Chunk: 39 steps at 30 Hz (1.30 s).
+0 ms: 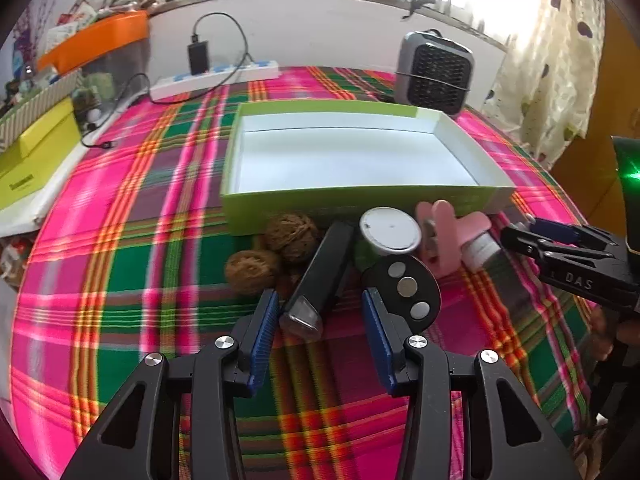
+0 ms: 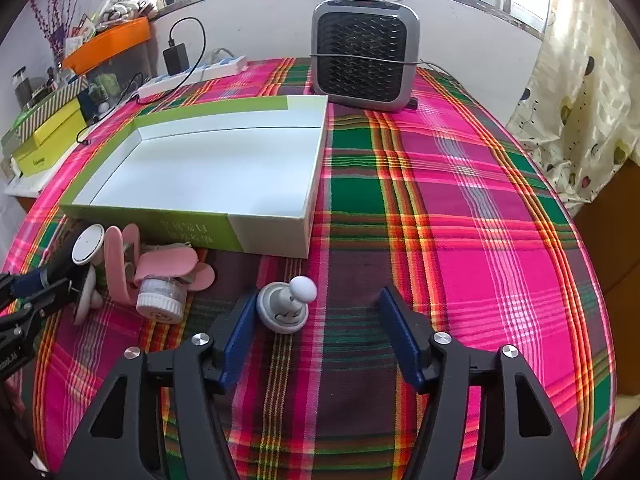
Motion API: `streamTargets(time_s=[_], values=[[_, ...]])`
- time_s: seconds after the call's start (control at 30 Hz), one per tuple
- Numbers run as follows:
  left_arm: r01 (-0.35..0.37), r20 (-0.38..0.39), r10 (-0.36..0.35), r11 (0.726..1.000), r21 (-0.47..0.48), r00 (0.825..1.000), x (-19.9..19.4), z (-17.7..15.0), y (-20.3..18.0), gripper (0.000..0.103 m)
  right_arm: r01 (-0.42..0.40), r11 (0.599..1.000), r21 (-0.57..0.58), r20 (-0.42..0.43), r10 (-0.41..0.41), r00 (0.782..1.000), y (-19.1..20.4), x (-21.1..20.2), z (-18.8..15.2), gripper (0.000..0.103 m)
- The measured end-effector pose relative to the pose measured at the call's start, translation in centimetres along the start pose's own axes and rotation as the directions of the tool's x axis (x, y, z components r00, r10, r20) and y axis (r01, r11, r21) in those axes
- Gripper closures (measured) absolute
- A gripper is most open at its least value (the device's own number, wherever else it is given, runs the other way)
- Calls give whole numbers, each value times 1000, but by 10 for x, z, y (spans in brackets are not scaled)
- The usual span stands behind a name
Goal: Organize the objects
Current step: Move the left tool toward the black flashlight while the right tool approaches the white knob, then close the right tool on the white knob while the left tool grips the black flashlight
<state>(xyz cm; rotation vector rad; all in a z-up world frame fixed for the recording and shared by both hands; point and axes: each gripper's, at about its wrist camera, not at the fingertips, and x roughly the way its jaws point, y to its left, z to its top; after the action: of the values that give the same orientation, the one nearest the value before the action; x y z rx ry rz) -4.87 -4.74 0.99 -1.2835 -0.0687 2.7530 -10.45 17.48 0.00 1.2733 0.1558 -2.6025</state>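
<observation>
An open green-and-white box (image 1: 360,200) (image 2: 192,232) sits on the plaid tablecloth with nothing inside. In front of it lies a cluster: two walnuts (image 1: 252,270), a black bar-shaped device (image 1: 324,268), a white round lid (image 1: 390,230), a black disc with three silver buttons (image 1: 408,284), a pink clip (image 1: 444,232) (image 2: 124,264) and a small white-capped bottle (image 2: 160,300). My left gripper (image 1: 320,314) is open, with the near end of the black device between its fingers and a gap on the right. My right gripper (image 2: 318,316) is open around a white knob-topped piece (image 2: 284,308), close to the left finger.
A grey fan heater (image 2: 364,64) stands at the back of the table. A white power strip (image 1: 216,76) with a black charger lies at the back left. Yellow boxes (image 1: 36,160) and an orange tray (image 1: 96,40) sit off the left edge. A curtain (image 2: 580,120) hangs on the right.
</observation>
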Motion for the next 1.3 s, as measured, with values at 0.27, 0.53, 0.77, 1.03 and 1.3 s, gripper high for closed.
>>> streamTargets(time_s=[0.27,0.53,0.77,1.03,1.3], values=[[2,-6,-2,999,54,1000,5,8,-7,62,-13,1000,-20,3,13,1000,-1,0,3,51],[-3,-22,4,998,55,1000,15,14,-4,62,-13,999,-33,5,13,1000,-1,2,5,62],[-12,-32,14,998,63,999,20,20,-6,63,-15,999,-30,6,15,1000,0,2,6,67],[-17,-23,18,999,44,1000,20,20,-4,73,-10,1000,-29,8,10,1000,1,1,5,70],[-6,-22,7,999,47,1000,18,20,-4,81,-7,1000,-28,9,8,1000,1,1,5,70]])
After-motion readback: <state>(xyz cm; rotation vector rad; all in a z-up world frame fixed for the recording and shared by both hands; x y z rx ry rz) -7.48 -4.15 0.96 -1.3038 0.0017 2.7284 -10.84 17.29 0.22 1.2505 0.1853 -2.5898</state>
